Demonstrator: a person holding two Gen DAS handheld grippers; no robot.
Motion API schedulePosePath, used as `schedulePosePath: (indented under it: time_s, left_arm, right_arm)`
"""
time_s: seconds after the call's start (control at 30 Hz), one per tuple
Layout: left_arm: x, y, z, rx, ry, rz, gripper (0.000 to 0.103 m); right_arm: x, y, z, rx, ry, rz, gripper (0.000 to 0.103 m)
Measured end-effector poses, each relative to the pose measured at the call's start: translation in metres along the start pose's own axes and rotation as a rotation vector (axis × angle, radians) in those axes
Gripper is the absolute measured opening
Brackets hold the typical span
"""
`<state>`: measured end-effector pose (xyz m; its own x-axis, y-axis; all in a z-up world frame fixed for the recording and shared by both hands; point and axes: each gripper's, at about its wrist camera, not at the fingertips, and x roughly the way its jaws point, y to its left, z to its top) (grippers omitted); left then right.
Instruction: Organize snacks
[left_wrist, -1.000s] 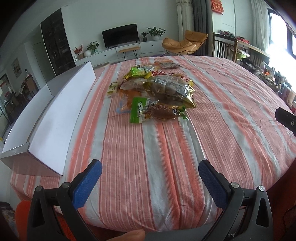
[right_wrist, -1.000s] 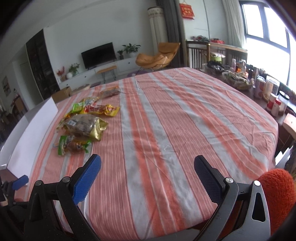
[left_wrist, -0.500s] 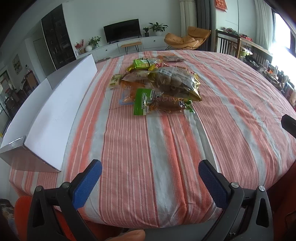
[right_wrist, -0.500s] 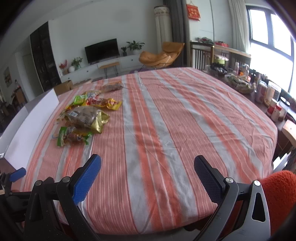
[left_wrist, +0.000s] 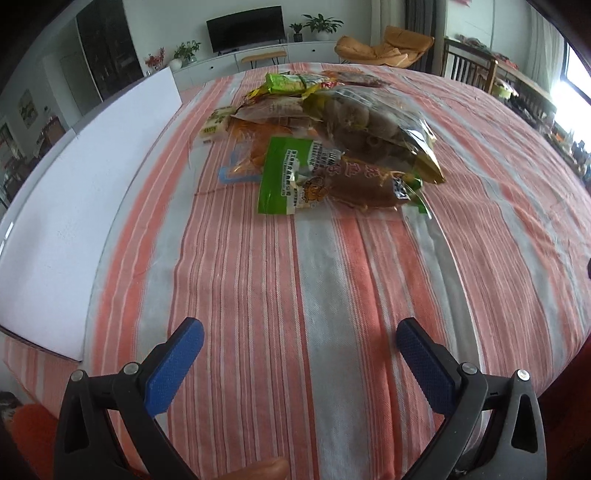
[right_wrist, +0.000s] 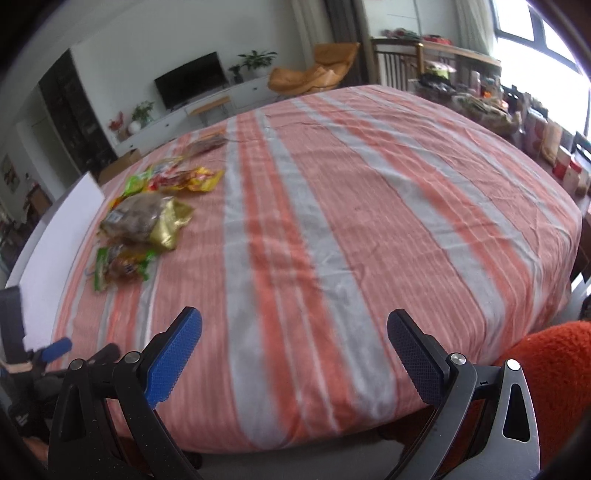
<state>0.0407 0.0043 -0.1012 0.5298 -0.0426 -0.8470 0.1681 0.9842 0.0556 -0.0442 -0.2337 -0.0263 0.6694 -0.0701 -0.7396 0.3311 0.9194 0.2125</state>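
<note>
A heap of snack packets lies on the striped tablecloth. Nearest in the left wrist view is a green-and-brown packet, with a large gold bag of round snacks behind it, an orange packet to its left and a green packet at the back. My left gripper stands open over bare cloth, short of the heap. My right gripper is open too, over the table's near edge, with the gold bag and green-and-brown packet far to its left.
A white open box lies along the table's left side; its white wall shows in the right wrist view as well. The left gripper's body appears at the lower left there. Jars and clutter stand beyond the table's right edge.
My left gripper has moved forward toward the snack heap, which now looms larger. My right gripper has shifted a little over the near table edge. Both stay open.
</note>
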Motion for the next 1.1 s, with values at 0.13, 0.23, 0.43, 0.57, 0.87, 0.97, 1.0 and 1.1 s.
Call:
schedulePosePath:
  time_s: [0.13, 0.23, 0.43, 0.57, 0.87, 0.97, 1.0, 1.1]
  left_arm:
    - [0.007, 0.011, 0.004, -0.041, 0.012, -0.051, 0.103]
    - [0.007, 0.012, 0.003, -0.026, -0.002, -0.052, 0.103]
    - [0.004, 0.011, -0.004, -0.047, -0.054, -0.038, 0.103]
    - [0.003, 0.01, -0.009, -0.063, -0.111, -0.026, 0.103]
    - [0.009, 0.023, 0.05, -0.19, 0.007, -0.137, 0.103]
    - [0.017, 0.024, 0.072, -0.264, 0.027, -0.158, 0.103]
    - [0.022, 0.023, 0.079, -0.28, 0.032, -0.155, 0.103]
    - [0.035, 0.018, 0.09, -0.316, 0.051, -0.128, 0.103]
  right_arm:
    - [0.022, 0.004, 0.014, -0.006, 0.075, 0.068, 0.102]
    - [0.044, 0.035, 0.031, -0.145, 0.153, 0.14, 0.102]
    - [0.084, 0.085, 0.03, -0.355, 0.145, 0.119, 0.102]
    - [0.091, 0.092, 0.011, -0.437, 0.108, 0.08, 0.102]
    - [0.096, 0.089, 0.018, -0.422, 0.082, 0.084, 0.102]
    - [0.096, 0.089, 0.018, -0.42, 0.074, 0.085, 0.103]
    - [0.096, 0.089, 0.017, -0.42, 0.072, 0.085, 0.103]
    - [0.096, 0.089, 0.017, -0.418, 0.069, 0.084, 0.103]
